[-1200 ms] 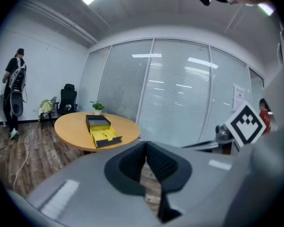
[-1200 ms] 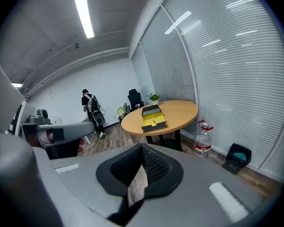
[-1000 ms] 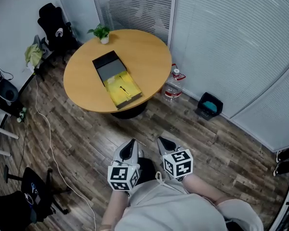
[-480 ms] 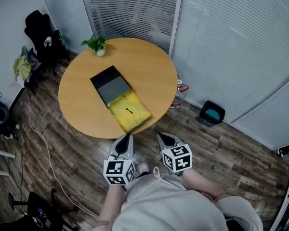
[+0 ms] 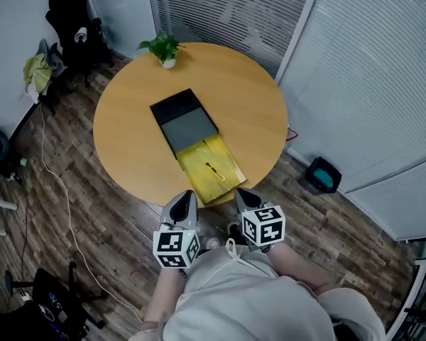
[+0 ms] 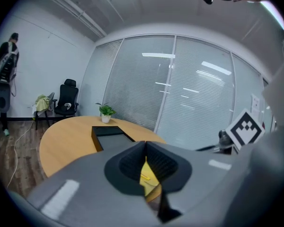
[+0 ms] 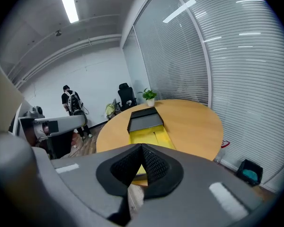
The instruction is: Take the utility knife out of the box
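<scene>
Both my claws are pressed together with nothing in them: my left claw (image 5: 186, 196) and my right claw (image 5: 241, 193) hang side by side just short of the round worktop's (image 5: 128, 141) near edge. The box (image 5: 187, 125) lies open from the middle of the worktop to that near edge, its black lid towards the middle. The utility knife (image 5: 214, 170) lies flat in the yellow half (image 5: 199, 163) nearest me, untouched. My worries: the knife is slim and low, so pads opened too little could skate over it or shove it against the wall, and the yellow half seems to reach the edge, so a hard push might tip the box off
</scene>
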`<state>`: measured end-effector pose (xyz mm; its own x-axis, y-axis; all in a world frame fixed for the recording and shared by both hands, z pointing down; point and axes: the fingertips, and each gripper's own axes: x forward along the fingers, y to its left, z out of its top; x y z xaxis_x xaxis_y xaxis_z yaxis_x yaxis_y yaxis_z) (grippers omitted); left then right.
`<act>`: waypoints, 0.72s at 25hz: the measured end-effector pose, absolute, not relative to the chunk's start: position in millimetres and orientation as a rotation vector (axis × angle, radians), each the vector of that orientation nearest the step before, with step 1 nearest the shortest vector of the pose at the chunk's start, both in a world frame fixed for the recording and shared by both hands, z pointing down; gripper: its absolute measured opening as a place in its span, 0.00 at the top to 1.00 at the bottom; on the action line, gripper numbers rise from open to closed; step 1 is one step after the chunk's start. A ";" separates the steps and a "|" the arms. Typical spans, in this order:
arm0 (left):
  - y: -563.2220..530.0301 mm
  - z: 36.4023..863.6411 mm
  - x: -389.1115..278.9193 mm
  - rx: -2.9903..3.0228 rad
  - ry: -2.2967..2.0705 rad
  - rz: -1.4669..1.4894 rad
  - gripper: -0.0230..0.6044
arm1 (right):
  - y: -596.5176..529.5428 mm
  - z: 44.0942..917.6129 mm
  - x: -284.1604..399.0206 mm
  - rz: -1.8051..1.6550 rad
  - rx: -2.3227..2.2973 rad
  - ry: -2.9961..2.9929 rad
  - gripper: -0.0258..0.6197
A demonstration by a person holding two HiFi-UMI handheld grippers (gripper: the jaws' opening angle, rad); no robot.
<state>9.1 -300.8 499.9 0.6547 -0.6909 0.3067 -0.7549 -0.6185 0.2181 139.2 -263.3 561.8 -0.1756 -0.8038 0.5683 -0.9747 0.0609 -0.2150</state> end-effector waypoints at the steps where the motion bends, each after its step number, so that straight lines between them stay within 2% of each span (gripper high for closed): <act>1: -308.2 502.5 5.2 2.531 -1.173 0.277 0.95 | -273.6 563.2 137.8 0.812 1.772 -2.056 0.96; 11: -382.5 519.5 -11.3 2.336 -1.420 0.295 0.95 | -376.1 593.1 130.6 0.832 1.430 -2.146 0.96; 18: -408.2 562.2 -20.1 2.183 -1.509 0.305 0.95 | -403.0 649.8 124.4 0.893 1.174 -2.063 0.96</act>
